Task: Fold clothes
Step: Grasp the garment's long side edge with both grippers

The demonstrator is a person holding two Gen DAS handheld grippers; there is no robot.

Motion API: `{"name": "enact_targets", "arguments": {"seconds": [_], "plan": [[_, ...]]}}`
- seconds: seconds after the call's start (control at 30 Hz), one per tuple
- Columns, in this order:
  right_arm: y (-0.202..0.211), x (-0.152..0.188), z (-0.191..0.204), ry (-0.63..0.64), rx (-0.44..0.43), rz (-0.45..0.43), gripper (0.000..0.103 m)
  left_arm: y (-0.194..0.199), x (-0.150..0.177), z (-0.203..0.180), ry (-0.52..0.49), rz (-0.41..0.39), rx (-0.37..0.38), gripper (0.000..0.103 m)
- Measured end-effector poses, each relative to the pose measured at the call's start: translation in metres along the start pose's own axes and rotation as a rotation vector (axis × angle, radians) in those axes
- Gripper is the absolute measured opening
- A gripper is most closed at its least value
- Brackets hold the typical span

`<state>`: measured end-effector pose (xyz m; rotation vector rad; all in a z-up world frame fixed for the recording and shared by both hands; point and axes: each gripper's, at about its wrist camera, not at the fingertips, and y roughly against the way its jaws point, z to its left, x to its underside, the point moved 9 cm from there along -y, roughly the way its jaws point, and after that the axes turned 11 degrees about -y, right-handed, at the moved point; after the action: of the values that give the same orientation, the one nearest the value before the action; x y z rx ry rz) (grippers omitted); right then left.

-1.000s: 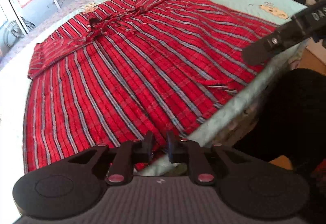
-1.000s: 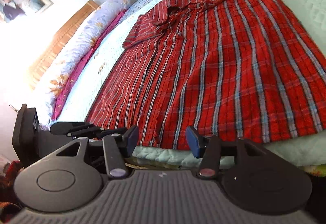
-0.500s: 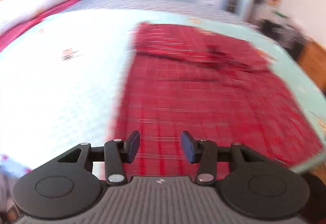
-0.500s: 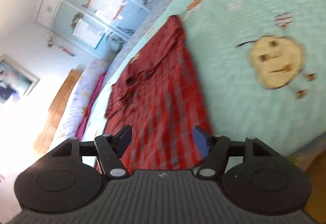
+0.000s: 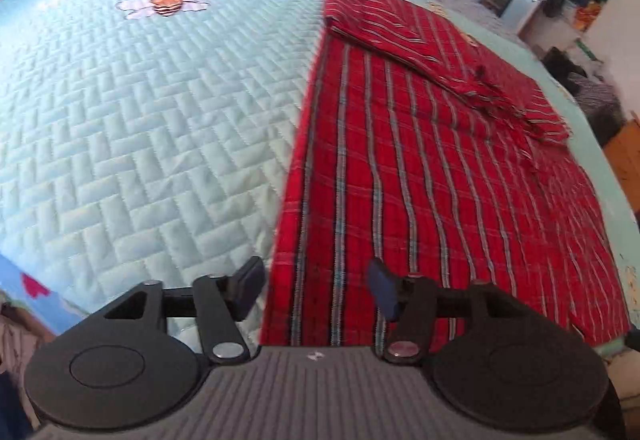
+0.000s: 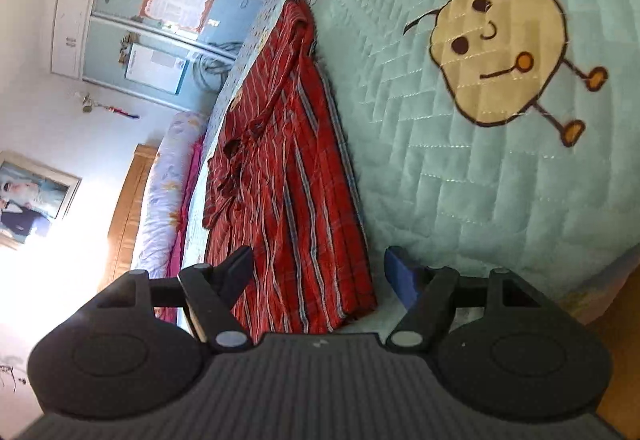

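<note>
- Red plaid cloth fills the left wrist view: a shirt (image 5: 440,168) lies flat on the pale blue quilted bed (image 5: 140,100), with one sleeve folded across its far end.
- Near the lens, the left gripper (image 5: 316,284) hangs over the shirt's near hem, at the corner where the straight side edge meets the quilt. Its jaws stand spread and have just been opening; the cloth shows behind the gap, and neither pad presses on it.
- Embroidered flowers (image 5: 168,0) dot the quilt well to the left of the shirt, and a pink band runs along the far edge of the bed.
- Seen from the right wrist view, the same shirt (image 6: 288,180) runs away from the lens as a long red strip on the bed (image 6: 460,180).
- Just above the shirt's near corner, the right gripper (image 6: 320,272) has its jaws wide apart, having just been opening; nothing is pinched.
- To the right of the shirt, a cartoon figure (image 6: 500,52) is stitched into the quilt.
- Further back are a rolled floral duvet (image 6: 168,176), a wooden headboard (image 6: 128,208) and a wardrobe (image 6: 160,0).
</note>
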<state>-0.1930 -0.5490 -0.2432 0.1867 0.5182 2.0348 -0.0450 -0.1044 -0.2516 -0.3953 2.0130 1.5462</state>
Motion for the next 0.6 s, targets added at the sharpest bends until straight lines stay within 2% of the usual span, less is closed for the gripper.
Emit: {"name": "enact_targets", "arguments": {"seconds": [0.2, 0.4, 0.53, 0.57, 0.6], "plan": [[-0.012, 0.007, 0.009, 0.012, -0.038, 0.09, 0.074, -0.008, -0.002, 0.006, 0.022, 0.013, 0.076, 0.066], [-0.012, 0.007, 0.01, 0.011, -0.047, 0.128, 0.075, -0.008, -0.002, 0.005, 0.026, 0.03, 0.136, 0.067], [-0.009, 0.006, 0.009, 0.011, -0.058, 0.138, 0.075, -0.005, 0.004, -0.007, -0.039, 0.065, 0.215, 0.066], [-0.009, 0.006, 0.009, 0.014, -0.062, 0.143, 0.074, -0.005, 0.005, -0.009, -0.054, 0.073, 0.22, 0.064], [-0.009, 0.006, 0.009, 0.021, -0.063, 0.151, 0.073, -0.006, 0.006, -0.011, -0.069, 0.081, 0.224, 0.058]]}}
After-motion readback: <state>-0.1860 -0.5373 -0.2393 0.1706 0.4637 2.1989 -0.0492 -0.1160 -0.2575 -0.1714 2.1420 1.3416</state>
